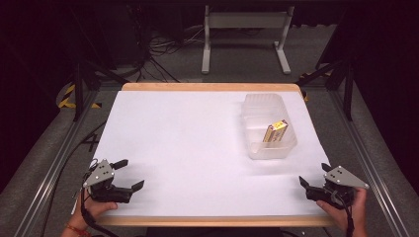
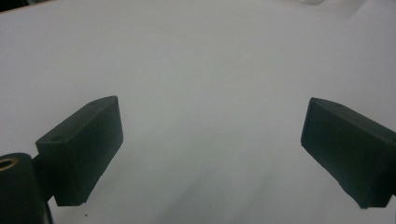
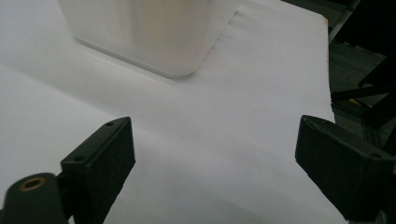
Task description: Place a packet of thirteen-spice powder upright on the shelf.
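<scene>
White paper covers the worktop [image 1: 188,143], and at its near left corner the left hand-held gripper [image 1: 129,174] rests low over the sheet, jaws spread wide with nothing between them; in the left gripper view the same left hand-held gripper [image 2: 212,149] looks across bare paper. Moving right, the middle of the sheet carries nothing until the clear plastic tub [image 1: 262,150], which stands on the right half with its long axis running from the near side toward the far edge. Inside it a small yellow box [image 1: 275,131] leans tilted against the right wall, nearer the tub's near end. At the near right corner the right hand-held gripper [image 1: 313,177] sits close to the worktop's edge, jaws wide apart and holding nothing. In the right gripper view the right hand-held gripper [image 3: 215,163] faces the tub's rounded near corner, with a strip of bare paper between jaws and plastic, so they are near but apart. The box lies ahead of this hand-held gripper and a little to its left, up inside the tub. The right hand is plainly the nearer one; the left is well apart across the sheet. Any reach for the box would probably have to come in over the tub's near wall from above.
</scene>
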The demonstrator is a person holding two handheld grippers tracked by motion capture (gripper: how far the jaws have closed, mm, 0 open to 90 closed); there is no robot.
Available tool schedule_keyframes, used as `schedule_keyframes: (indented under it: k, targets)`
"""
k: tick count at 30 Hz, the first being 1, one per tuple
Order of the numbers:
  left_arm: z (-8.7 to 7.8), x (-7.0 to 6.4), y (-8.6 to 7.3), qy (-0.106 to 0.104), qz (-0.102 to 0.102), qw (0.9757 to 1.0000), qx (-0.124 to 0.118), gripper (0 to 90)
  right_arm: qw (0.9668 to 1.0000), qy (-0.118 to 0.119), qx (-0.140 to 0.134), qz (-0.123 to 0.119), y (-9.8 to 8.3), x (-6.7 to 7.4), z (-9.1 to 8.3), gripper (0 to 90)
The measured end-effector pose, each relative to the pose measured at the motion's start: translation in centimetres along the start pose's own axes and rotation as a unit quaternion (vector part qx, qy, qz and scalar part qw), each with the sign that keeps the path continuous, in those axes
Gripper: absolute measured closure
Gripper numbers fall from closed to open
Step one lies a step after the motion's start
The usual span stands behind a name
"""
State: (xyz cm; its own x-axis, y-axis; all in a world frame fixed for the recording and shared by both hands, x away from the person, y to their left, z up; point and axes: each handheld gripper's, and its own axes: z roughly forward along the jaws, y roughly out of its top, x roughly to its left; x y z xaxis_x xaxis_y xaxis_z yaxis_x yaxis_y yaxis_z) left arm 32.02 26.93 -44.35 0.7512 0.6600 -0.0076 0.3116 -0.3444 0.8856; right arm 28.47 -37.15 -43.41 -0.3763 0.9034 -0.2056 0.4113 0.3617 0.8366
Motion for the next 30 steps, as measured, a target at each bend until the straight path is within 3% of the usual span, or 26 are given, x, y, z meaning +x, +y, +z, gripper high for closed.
schedule_keyframes:
  k: [30]
  targets:
    - [0.25,0.16,0.08,-0.002,0.002,1.0,0.003,6.3,0.9998,-0.004,0.0,-0.02,0.28,0.77,0.02,11.5]
